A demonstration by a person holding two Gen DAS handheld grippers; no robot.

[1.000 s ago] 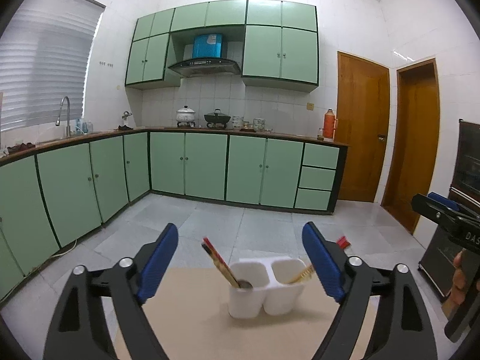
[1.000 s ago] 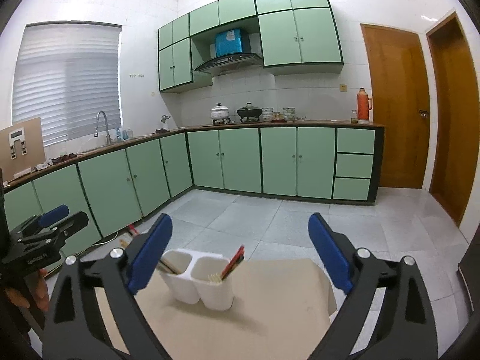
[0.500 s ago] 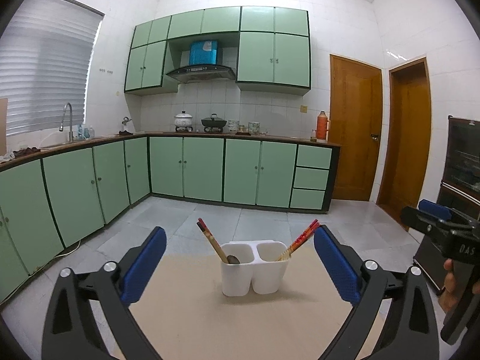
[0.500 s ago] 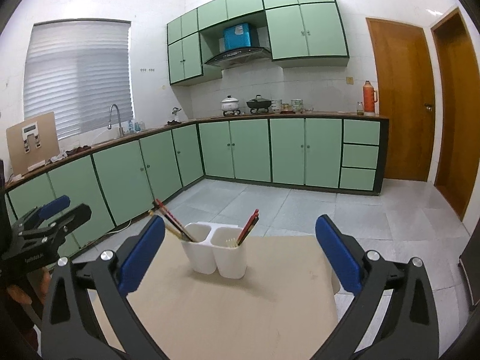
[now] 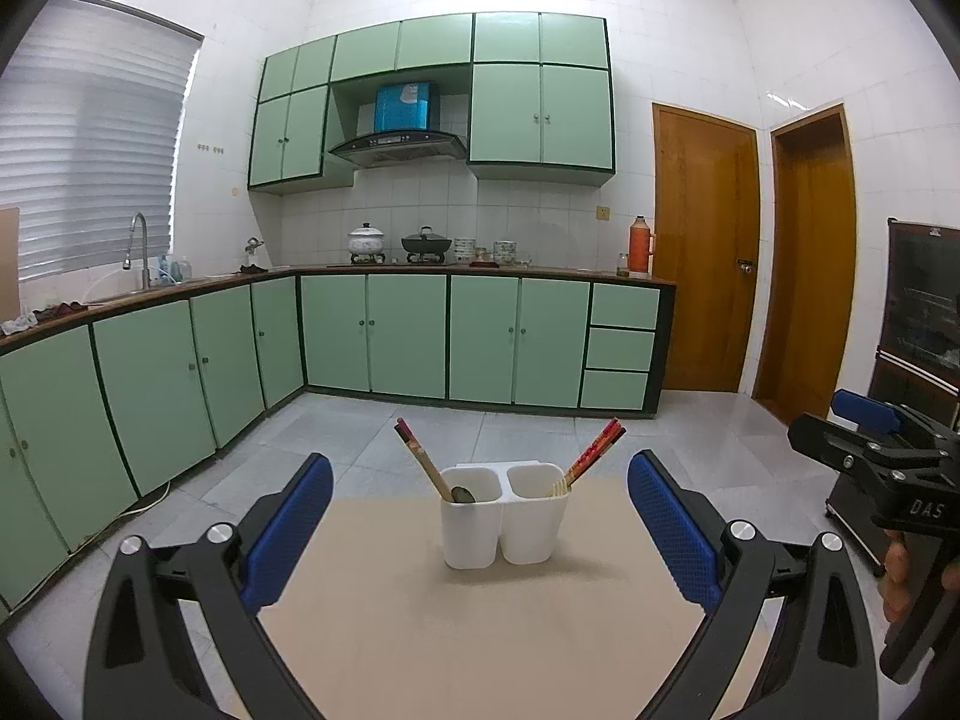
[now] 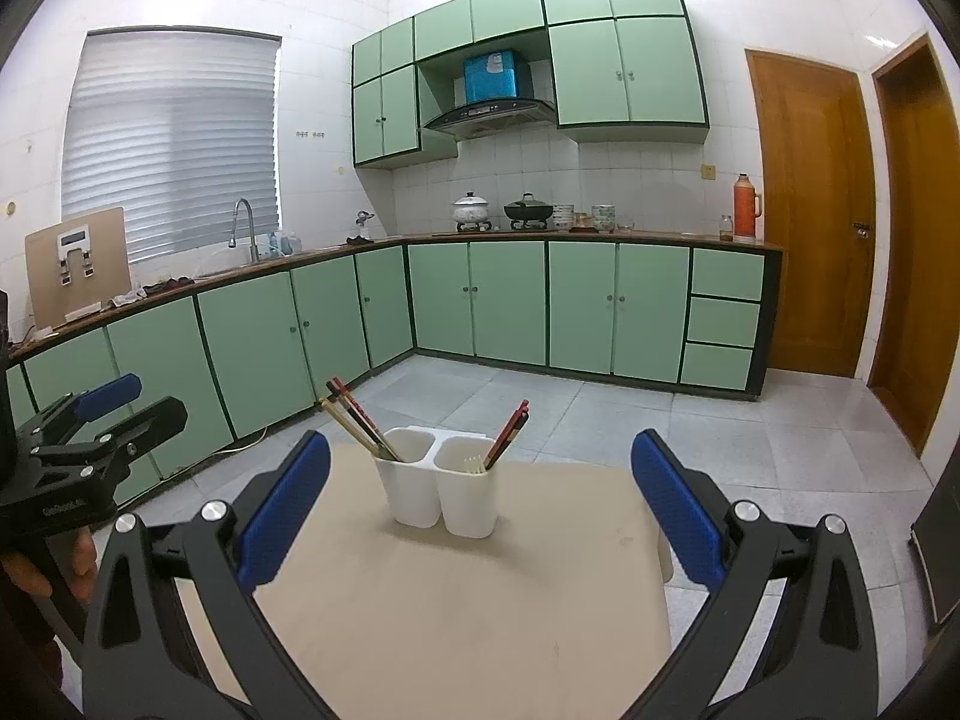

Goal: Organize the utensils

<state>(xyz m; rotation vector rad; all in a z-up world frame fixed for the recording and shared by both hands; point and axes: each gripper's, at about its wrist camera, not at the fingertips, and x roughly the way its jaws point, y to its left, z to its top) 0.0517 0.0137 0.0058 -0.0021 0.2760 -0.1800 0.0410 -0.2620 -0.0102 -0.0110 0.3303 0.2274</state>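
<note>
1. The left tongs (image 5: 480, 525) and right tongs (image 6: 480, 507) both gape wide, having just been opening, nothing between them.
2. The white holder (image 5: 503, 525) with chopsticks (image 5: 591, 453) stands on the counter (image 5: 480, 630), apart from both.

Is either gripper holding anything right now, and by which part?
Nothing is held. The left gripper and right gripper both stand wide open, short of the white two-compartment plastic utensil holder on the beige tabletop.
</note>
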